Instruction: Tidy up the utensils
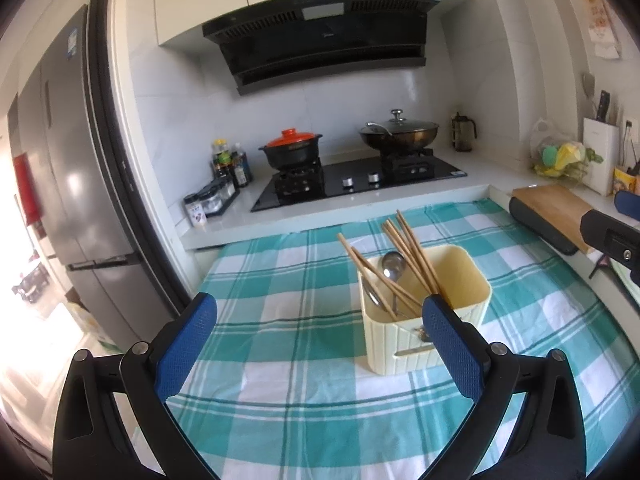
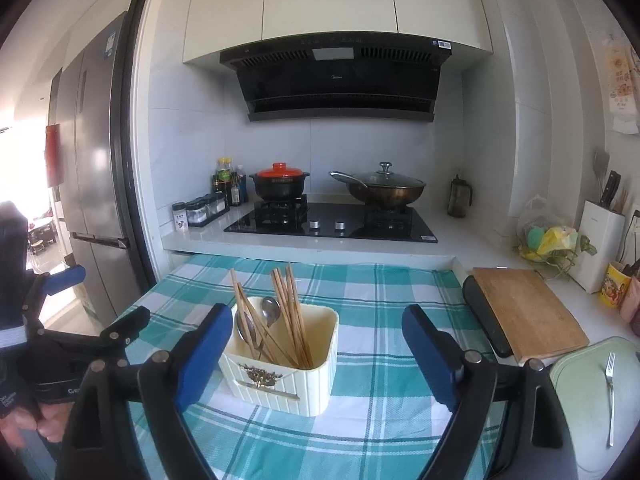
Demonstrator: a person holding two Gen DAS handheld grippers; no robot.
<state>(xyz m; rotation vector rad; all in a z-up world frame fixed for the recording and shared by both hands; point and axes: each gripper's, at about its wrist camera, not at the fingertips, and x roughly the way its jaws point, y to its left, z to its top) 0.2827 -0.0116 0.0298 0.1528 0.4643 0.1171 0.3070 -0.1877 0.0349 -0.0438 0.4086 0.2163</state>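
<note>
The cream utensil holder (image 2: 286, 364) stands upright on the checked cloth (image 2: 380, 432) of the table, approx. mid-cloth. Wooden chopsticks (image 2: 294, 312) are leaned in it at mixed angles, w/ a metal spoon (image 2: 270, 310) among them, bowl up; a second metal piece beside the spoon can't be made out. In the left wrist view the same holder (image 1: 424, 312) is seen just beyond the left claw's right pad, chopsticks (image 1: 412, 256) fanned to the far left.

One fork (image 2: 609, 392) is left outside the holder: it lies flat on a pale green board (image 2: 580, 376) at the near right, well apart from the holder, beside the wooden cutting board (image 2: 528, 312).

The left claw (image 1: 320, 344) is wide open, nothing between the pads. The right claw (image 2: 320, 356) is open too; the holder is framed between its pads in the picture but is not touched.

Step in hand, as judged: the chopsticks and spoon look done, both claws are free, and the fork is prob. the last item. Next move: the right claw, being nearer, is to be swung right to the fork, lowered over the handle and closed across it. A flat thin handle on a flat board calls for a low, careful pinch; the fork is then to be carried left and dropped, handle down, into the holder w/o knocking the leaning chopsticks.
</note>
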